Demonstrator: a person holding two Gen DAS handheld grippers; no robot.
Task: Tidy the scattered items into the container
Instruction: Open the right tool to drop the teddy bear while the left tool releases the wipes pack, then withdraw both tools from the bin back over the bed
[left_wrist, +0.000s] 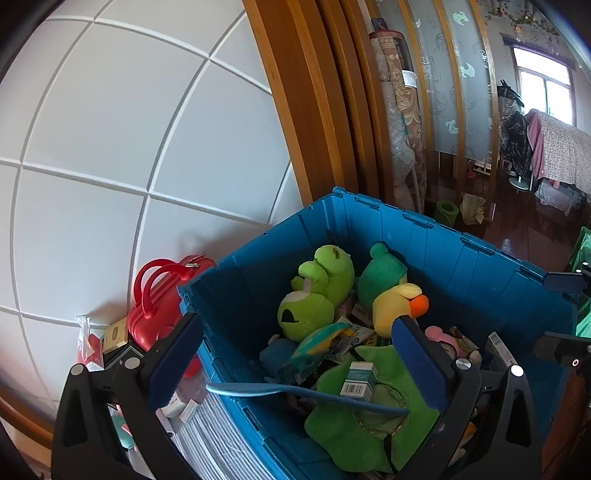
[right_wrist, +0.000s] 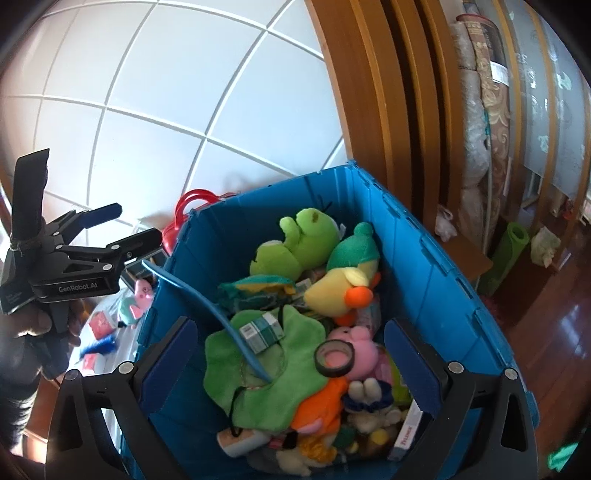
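A blue plastic crate (left_wrist: 476, 266) (right_wrist: 424, 251) stands against a white tiled wall, full of plush toys, small boxes, a green cloth (right_wrist: 258, 354) and a roll of tape (right_wrist: 334, 358). A thin blue stick (left_wrist: 295, 395) (right_wrist: 207, 306) lies across its rim. My left gripper (left_wrist: 295, 362) is open and empty, above the crate's left rim; it also shows in the right wrist view (right_wrist: 125, 225). My right gripper (right_wrist: 291, 365) is open and empty, above the crate's near side.
A red toy suitcase (left_wrist: 162, 302) stands left of the crate by the wall. Small boxes, a pink plush (right_wrist: 136, 295) and a blue feather (right_wrist: 99, 347) lie on a striped surface left of the crate. Wooden door frames (left_wrist: 314, 110) and rolled rugs (right_wrist: 480, 110) stand behind.
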